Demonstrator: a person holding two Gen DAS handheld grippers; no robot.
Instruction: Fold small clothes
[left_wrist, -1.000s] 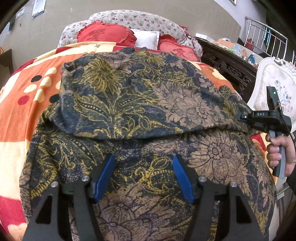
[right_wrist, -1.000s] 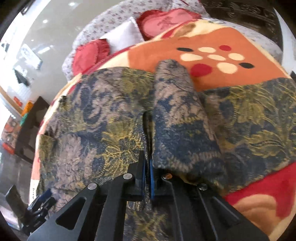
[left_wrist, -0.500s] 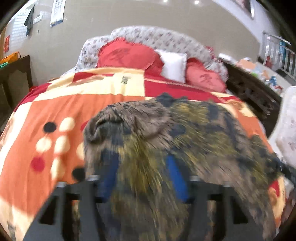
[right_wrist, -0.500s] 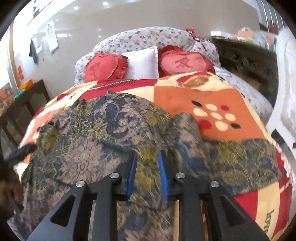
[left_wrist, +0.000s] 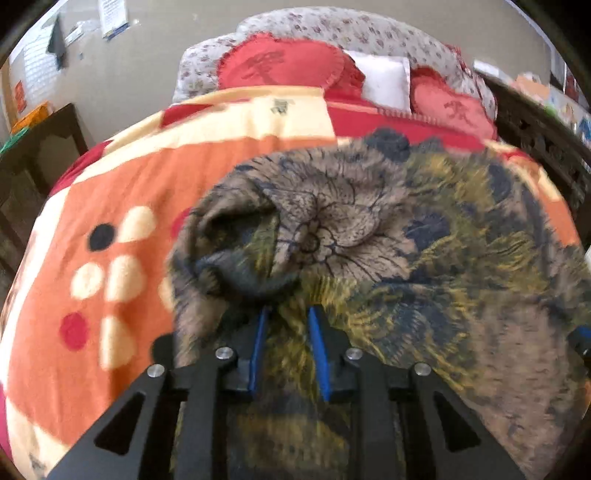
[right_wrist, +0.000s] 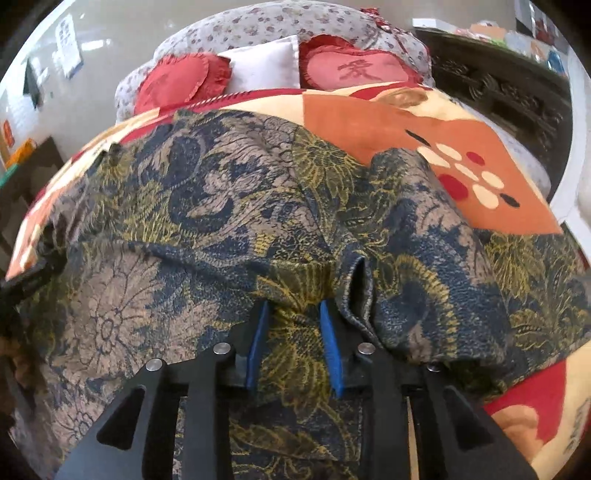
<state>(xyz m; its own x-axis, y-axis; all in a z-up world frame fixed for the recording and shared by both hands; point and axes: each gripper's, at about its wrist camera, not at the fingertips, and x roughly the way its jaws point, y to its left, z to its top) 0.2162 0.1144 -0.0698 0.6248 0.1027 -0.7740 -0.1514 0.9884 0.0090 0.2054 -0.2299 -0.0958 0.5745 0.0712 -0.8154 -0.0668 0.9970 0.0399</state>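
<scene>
— Left tongs (left_wrist: 286, 314), what state?
— Just been closing; fabric of the floral garment (left_wrist: 369, 240) bunches between the blue pads, though blur hides any real pinch.
— Right tongs (right_wrist: 293, 308)?
— Just been opening, parted over the cloth.
— Where?
— On the orange blanket (right_wrist: 369, 122), mid-bed; heart cushions (right_wrist: 354, 68) at the head edge.

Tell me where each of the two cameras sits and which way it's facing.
Left wrist view: sits on the left gripper, looking down along its blue fingers over the floral garment toward the pillows; only the gripper shows.
Right wrist view: sits on the right gripper, aimed the same way across the garment; only its fingers show clearly.
Shared: the garment, the orange blanket, the red heart pillows, the headboard.
</scene>
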